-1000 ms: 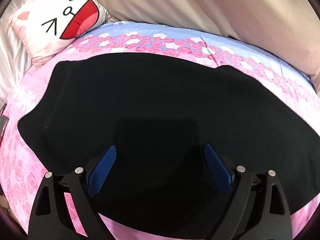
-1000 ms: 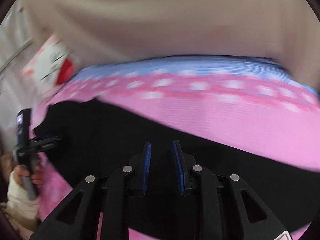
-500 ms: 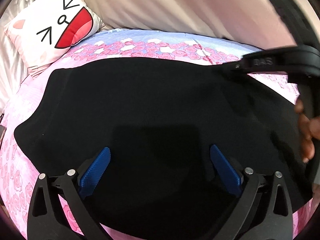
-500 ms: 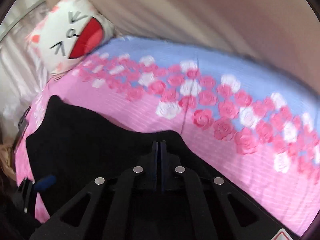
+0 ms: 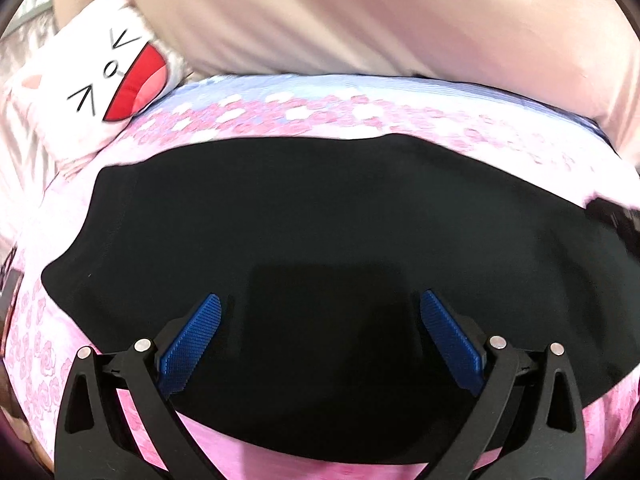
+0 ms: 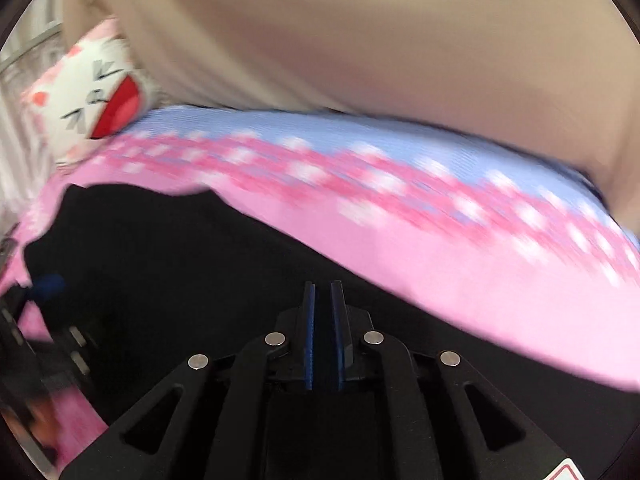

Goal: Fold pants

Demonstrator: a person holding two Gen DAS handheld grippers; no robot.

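The black, soft fabric pants (image 5: 320, 248) lie spread flat on the pink rose-printed bed sheet (image 5: 280, 116). Limp and light, they should crease easily; take them at an edge. The left gripper (image 5: 320, 316) hovers above with jaws wide apart. The right gripper (image 6: 322, 312) has jaws nearly together, seemingly empty, though blur hinders judging.

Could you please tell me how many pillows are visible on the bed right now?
1. The cat-face pillow sits at the far left corner of the bed, beyond the black pants, against the beige curtain. Others may be hidden outside both views.
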